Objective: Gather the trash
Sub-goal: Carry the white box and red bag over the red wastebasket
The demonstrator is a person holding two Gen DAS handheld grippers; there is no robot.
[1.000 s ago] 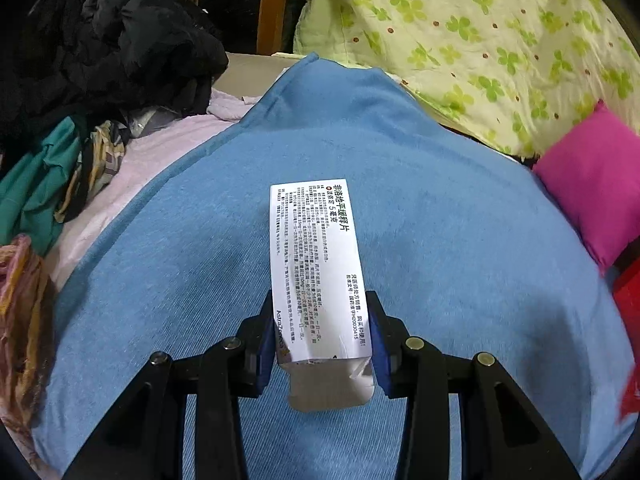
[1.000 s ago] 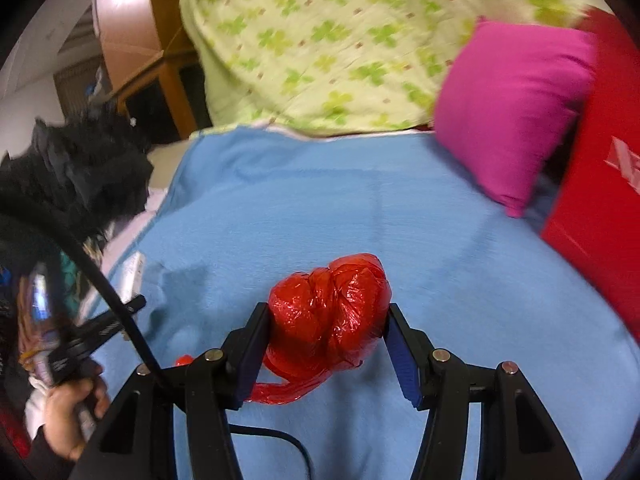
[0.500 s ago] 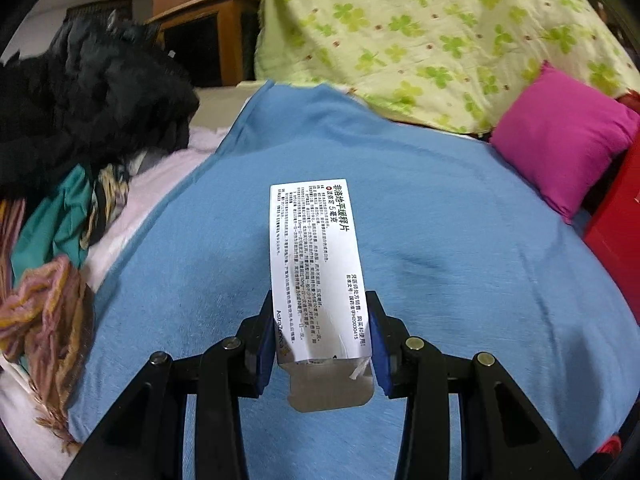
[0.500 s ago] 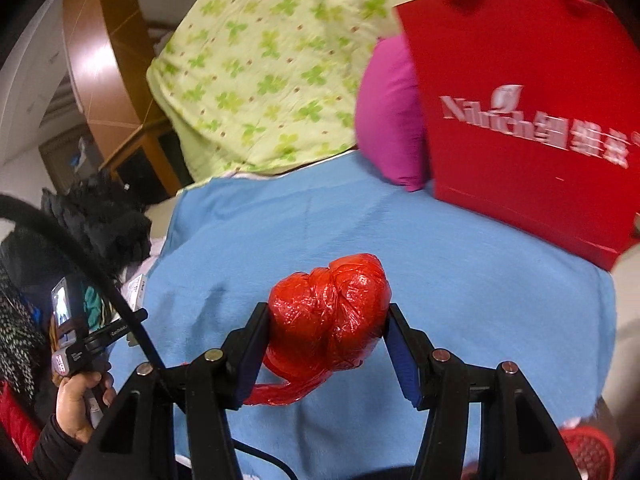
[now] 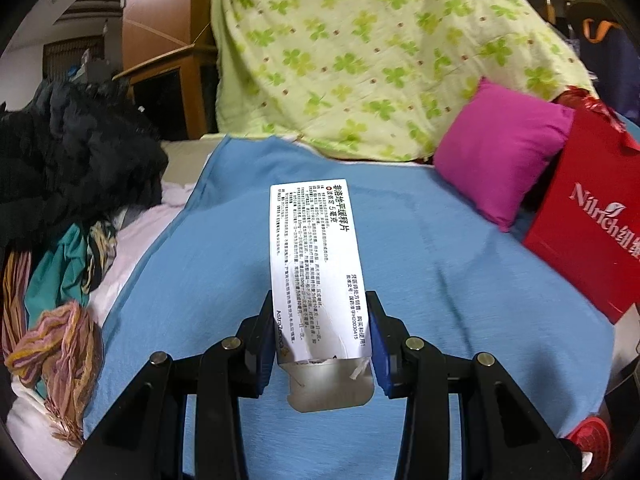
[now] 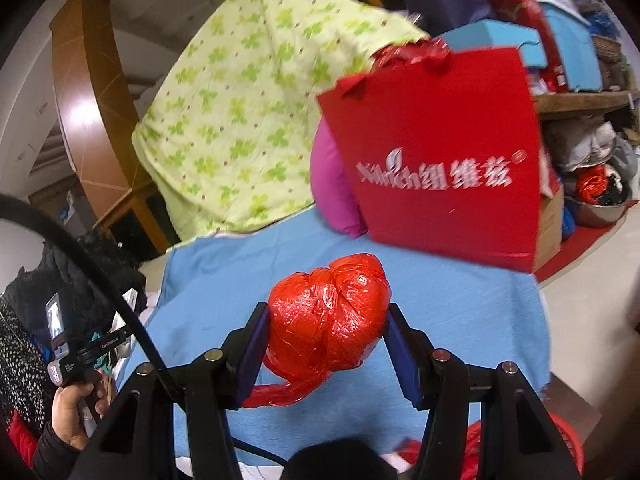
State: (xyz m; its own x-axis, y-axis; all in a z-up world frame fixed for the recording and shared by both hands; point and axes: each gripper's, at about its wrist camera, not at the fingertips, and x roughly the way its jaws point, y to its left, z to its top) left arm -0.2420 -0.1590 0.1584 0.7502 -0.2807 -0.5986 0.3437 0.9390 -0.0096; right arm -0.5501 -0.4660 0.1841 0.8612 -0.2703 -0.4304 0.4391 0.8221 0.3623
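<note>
so compared to a second back, both cams have swung round: the red bag (image 5: 592, 220) was barely a sliver at the right edge of the left view and now its whole front with white lettering is in there, and in the right view it went from the edge to filling the upper middle (image 6: 440, 160), more of the floor and clutter behind it showing too. Grips look the same as before. The left gripper (image 5: 323, 340) is clamped on the box (image 5: 316, 264), a white medicine carton with black print, pinched at its near end by both blue pads, the rest sticking out forward over the blue blanket (image 5: 440, 280), with a torn silver flap hanging out below the jaws. The right gripper (image 6: 326, 344) is clamped on the wad (image 6: 328, 316), a scrunched red plastic ball squeezed between the pads, bulging up above them and a loose tail drooping down to the left. Only the left view gets the dark clothes pile (image 5: 68, 148) and striped scarf (image 5: 52, 340) on the left, plus the full pink pillow (image 5: 500, 152). Only the right view shows the left hand (image 6: 76, 408) gripping its handle low left, a cable arcing across, and the shelves and metal bowl (image 6: 600, 208) off to the right; the pillow there is mostly hidden behind the bag
</note>
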